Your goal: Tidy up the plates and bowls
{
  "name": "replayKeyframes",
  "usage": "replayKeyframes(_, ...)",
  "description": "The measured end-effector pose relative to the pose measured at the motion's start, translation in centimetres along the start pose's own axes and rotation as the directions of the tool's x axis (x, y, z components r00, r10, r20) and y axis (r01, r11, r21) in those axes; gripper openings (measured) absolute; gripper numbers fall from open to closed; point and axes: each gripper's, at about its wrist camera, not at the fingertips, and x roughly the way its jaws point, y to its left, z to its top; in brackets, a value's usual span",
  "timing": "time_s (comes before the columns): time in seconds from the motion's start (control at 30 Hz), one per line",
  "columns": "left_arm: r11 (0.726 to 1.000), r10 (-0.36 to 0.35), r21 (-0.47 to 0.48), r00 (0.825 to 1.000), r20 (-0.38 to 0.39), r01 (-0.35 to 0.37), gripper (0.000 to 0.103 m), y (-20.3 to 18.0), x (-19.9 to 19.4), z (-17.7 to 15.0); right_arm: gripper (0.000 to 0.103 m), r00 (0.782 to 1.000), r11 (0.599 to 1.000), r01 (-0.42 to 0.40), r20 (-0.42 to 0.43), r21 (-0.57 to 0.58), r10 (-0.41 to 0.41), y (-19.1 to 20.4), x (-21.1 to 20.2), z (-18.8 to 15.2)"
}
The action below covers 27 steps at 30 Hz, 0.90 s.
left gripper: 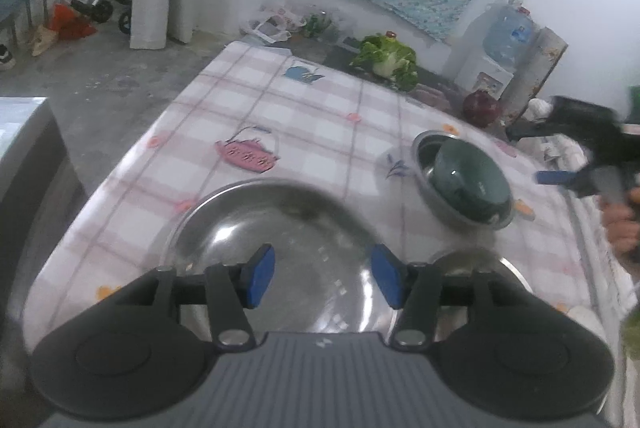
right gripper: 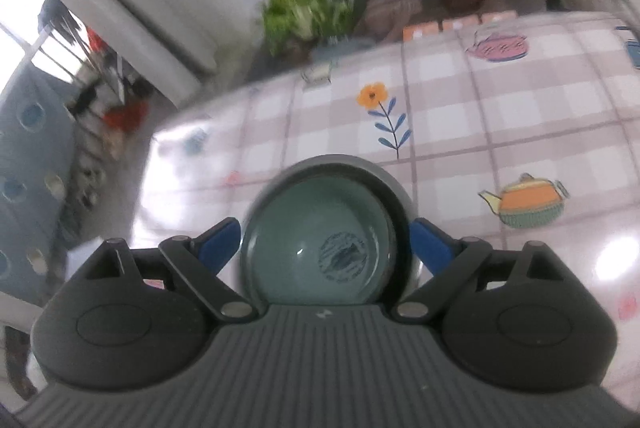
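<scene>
Left tool (left gripper: 320, 278) hung with jaws spread, nothing between them, over a large steel bowl (left gripper: 276, 228) at the near edge of the worktop (left gripper: 304, 108), which wore a checked cloth. Right of it, a green ceramic bowl (left gripper: 472, 176) sat tilted inside a smaller steel bowl (left gripper: 428, 172). Farther right, the right tool (left gripper: 568, 180) stood beside that pair, jaws apart, blurred. Its own camera showed the green bowl (right gripper: 320, 244) between its blue fingers (right gripper: 430, 246), empty; contact could not be judged.
</scene>
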Motion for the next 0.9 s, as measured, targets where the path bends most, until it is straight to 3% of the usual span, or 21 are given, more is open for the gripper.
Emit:
replayKeyframes(0.23, 1.0, -0.004, 0.021, 1.0, 0.012, 0.004, 0.069, 2.1, -1.9, -2.8, 0.092, 0.989, 0.996, -0.094, 0.111, 0.005, 0.093, -0.7, -7.4, -11.1)
replayKeyframes(0.47, 0.997, 0.05, 0.061, 0.998, -0.023, -0.048, 0.07, 4.1, -1.0, -4.5, 0.091, 0.975, 0.987, -0.163, 0.155, 0.011, 0.159, 0.7, -8.0, -20.9)
replayKeyframes(0.57, 0.997, 0.066, 0.053, 0.997, -0.034, -0.064, 0.07, 4.9, -0.5, -4.8, 0.087, 0.974, 0.982, -0.189, 0.125, -0.028, 0.191, 2.9, -6.6, -22.2)
replayKeyframes(0.73, 0.995, 0.078, 0.063, 0.997, -0.022, -0.076, 0.068, 5.1, 0.3, -5.2, 0.074, 0.982, 0.974, -0.149, 0.093, -0.173, 0.167, 7.5, -4.2, -22.7)
replayKeyframes(0.9, 0.993, 0.088, 0.086, 0.996, -0.034, -0.085, 0.061, 5.3, 1.4, -5.4, 0.05, 0.993, 0.956, -0.042, 0.095, -0.29, 0.073, 10.2, -1.2, -22.1)
